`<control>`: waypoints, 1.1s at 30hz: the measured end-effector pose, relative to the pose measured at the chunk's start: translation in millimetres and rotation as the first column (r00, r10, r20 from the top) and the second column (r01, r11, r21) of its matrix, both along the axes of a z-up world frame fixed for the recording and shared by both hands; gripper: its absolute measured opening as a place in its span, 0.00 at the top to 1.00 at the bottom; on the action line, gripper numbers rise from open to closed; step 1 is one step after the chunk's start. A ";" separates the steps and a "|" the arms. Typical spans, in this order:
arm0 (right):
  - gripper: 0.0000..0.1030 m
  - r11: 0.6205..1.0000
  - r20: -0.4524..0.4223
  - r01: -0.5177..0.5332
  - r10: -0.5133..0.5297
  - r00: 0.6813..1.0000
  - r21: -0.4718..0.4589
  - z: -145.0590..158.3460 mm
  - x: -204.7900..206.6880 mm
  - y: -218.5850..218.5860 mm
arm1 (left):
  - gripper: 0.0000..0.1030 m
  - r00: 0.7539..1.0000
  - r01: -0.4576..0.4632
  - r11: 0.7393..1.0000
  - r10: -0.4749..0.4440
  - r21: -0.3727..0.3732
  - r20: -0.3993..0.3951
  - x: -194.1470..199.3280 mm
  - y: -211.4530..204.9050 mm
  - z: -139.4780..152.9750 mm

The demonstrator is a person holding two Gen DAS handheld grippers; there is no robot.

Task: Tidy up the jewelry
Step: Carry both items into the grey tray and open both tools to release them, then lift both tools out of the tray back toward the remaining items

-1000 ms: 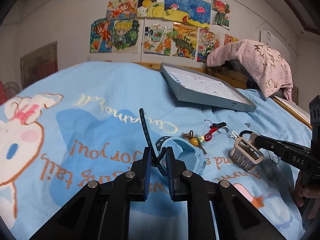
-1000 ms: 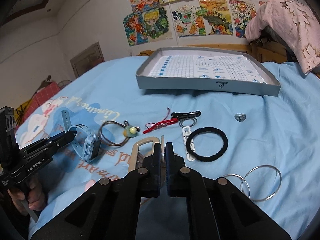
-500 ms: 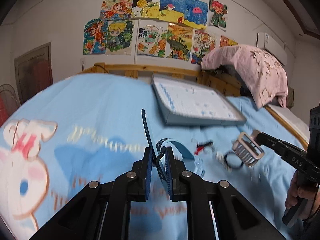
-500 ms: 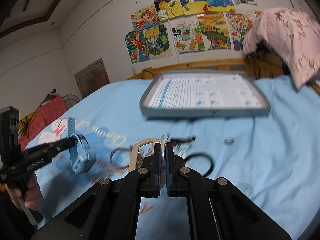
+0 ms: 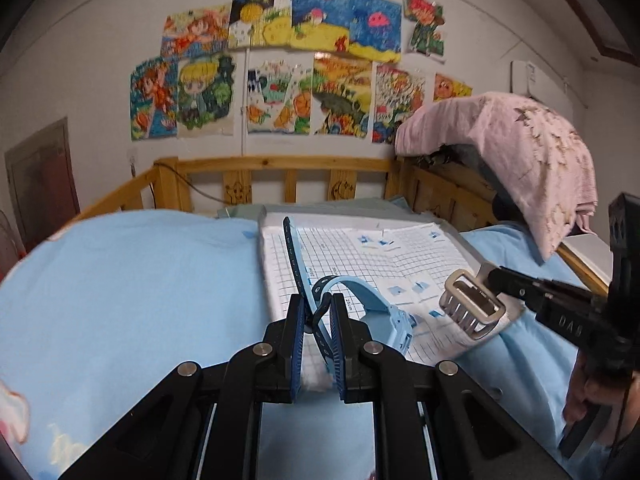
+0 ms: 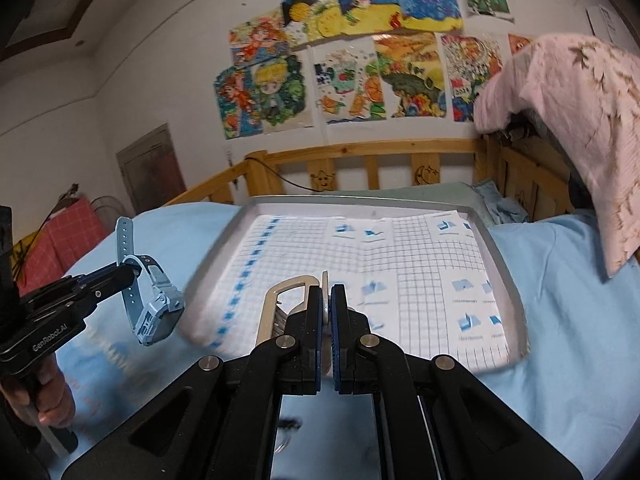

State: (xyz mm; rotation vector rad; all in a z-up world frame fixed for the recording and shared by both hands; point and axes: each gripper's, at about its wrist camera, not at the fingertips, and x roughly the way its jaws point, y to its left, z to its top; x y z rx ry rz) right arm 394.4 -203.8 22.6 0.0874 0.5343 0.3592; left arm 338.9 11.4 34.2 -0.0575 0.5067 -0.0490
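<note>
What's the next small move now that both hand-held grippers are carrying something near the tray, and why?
Probably lower the left hand-held gripper further over the tray and release the blue watch. It grips the watch by its strap and hangs at the tray's left edge, while the right hand-held gripper already holds the metal comb clip above the gridded liner.

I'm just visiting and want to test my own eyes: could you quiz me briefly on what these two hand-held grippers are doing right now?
1. True or false: the left gripper is shut on the blue watch by its strap.
2. What does the right gripper hold? A) black hair tie B) beige hair clip C) silver ring
3. Fill in: both items hang above or near the grey ____ lined with grid paper.

Key: 1 true; 2 B; 3 tray.
</note>
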 end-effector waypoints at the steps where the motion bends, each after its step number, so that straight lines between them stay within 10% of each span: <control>1: 0.97 1.000 -0.005 0.008 -0.008 1.000 0.004 -5.6 9.5 1.4 | 0.88 1.000 -0.003 1.000 0.003 -0.005 -0.018 8.6 -1.2 -5.9; 10: 0.97 0.999 -0.062 -0.001 0.004 0.998 0.047 -50.8 35.9 13.6 | 0.84 0.993 -0.049 0.999 0.049 0.000 -0.106 35.2 -0.6 -36.4; 13: 0.96 0.999 -0.068 -0.004 0.007 0.998 0.040 -58.7 32.7 15.5 | 0.67 0.994 -0.049 0.998 0.045 -0.041 -0.104 30.9 5.9 -40.4; 15: 0.96 0.999 -0.077 -0.004 0.007 0.997 0.041 -61.8 30.7 13.5 | 0.21 0.994 -0.059 0.997 0.053 -0.058 -0.096 25.2 9.3 -41.3; 19: 0.93 0.997 -0.106 0.006 0.002 0.994 0.076 -63.9 24.7 4.4 | 0.16 0.997 -0.073 0.995 0.073 -0.061 0.000 -2.0 13.8 -34.8; 33: 0.05 0.995 0.179 0.021 -0.039 0.983 0.097 -19.5 -112.7 -28.7 | 0.00 0.973 -0.082 0.996 0.090 -0.045 0.214 -124.9 14.3 -1.3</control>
